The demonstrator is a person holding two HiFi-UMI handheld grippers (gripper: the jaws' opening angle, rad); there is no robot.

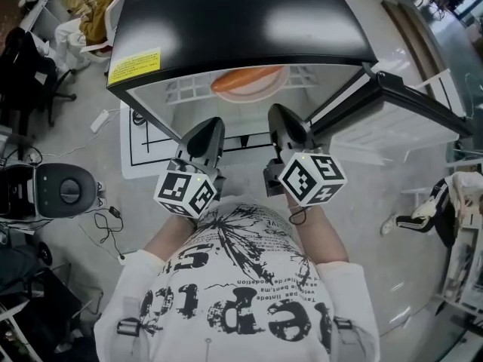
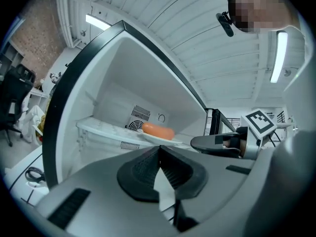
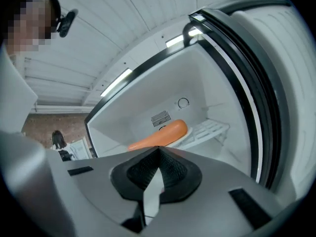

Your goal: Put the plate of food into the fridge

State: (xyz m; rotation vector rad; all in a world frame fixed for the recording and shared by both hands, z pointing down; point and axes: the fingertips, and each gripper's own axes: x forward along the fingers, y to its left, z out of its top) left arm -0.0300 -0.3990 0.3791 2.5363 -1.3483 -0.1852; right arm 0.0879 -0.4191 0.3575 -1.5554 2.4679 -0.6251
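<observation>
Food (image 1: 247, 78), one long orange piece, lies on a white plate (image 1: 253, 94) that rests on the white wire shelf (image 1: 185, 89) inside the open fridge (image 1: 226, 13), towards the far back wall near a round vent. The fridge door (image 1: 400, 104) stands swung out to the right. Both tools are held level just in front of the opening, near the person and clear of the plate. The left gripper (image 1: 205, 133) has its jaws together at the tips, with nothing between them. The right gripper (image 1: 285, 121), close beside it on the right, also has its jaws pressed together and empty. The two grippers do not touch each other. A yellow label (image 1: 134, 65) sits at the left front corner of the black fridge top.
</observation>
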